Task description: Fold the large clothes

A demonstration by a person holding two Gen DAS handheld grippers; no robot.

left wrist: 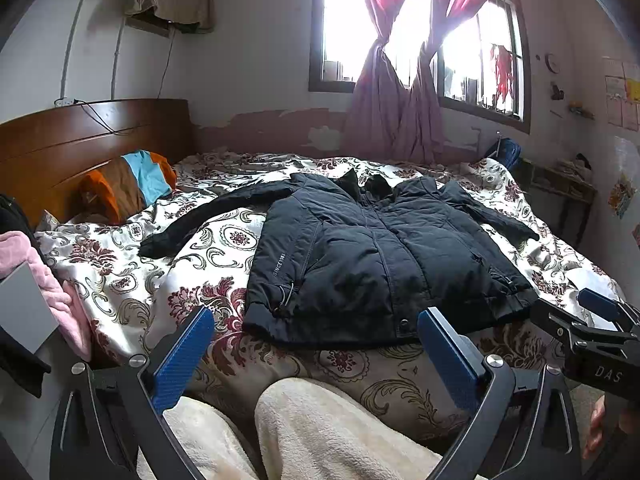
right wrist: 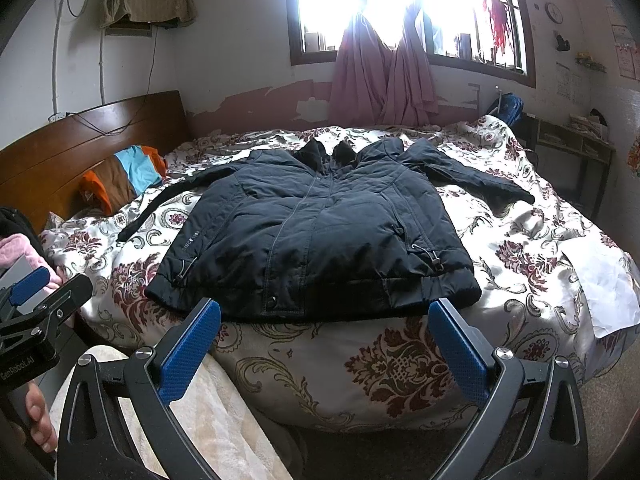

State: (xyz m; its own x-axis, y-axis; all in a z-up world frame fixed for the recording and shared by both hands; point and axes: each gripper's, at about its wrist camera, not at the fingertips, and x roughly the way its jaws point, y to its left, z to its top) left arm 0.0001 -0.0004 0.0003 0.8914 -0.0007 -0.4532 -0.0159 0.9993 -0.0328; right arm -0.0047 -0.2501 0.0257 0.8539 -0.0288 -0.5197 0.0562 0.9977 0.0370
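Daylight from a wide barred window (left wrist: 420,28) with knotted pink curtains (left wrist: 392,112) lit a bedroom whose bed (right wrist: 400,364) wore a cream quilt printed with maroon and olive flowers. Taking the dark navy padded jacket (left wrist: 376,248) as the landmark, the leftmost things were a fluffy pink cloth (left wrist: 52,280) and a grey flat panel (left wrist: 24,312) at the bed's near left edge, well apart from the jacket's left sleeve. Behind that sleeve a curved brown wooden headboard (left wrist: 80,140) stood against the wall, with an orange, brown and sky-blue striped pillow (left wrist: 132,184) leaning on it.

The jacket itself lay flat and front side up in the middle of the quilt, zipped, collar toward the window, both sleeves spread outward, hem at the near edge of the bed. Just short of the hem, the left gripper (left wrist: 316,344) hovered with its blue-padded fingers (left wrist: 188,356) wide apart and nothing between them; cream fleece trousers (left wrist: 320,432) showed beneath it. To the right of that, the right gripper (right wrist: 326,348) hung before the hem's middle and right part, its blue-padded fingers (right wrist: 456,356) likewise spread and holding nothing, not touching the cloth.

Right of the jacket's right sleeve a white sheet of paper (right wrist: 608,284) lay on the quilt, and beyond it a low wooden shelf (right wrist: 572,140) stood by the wall.
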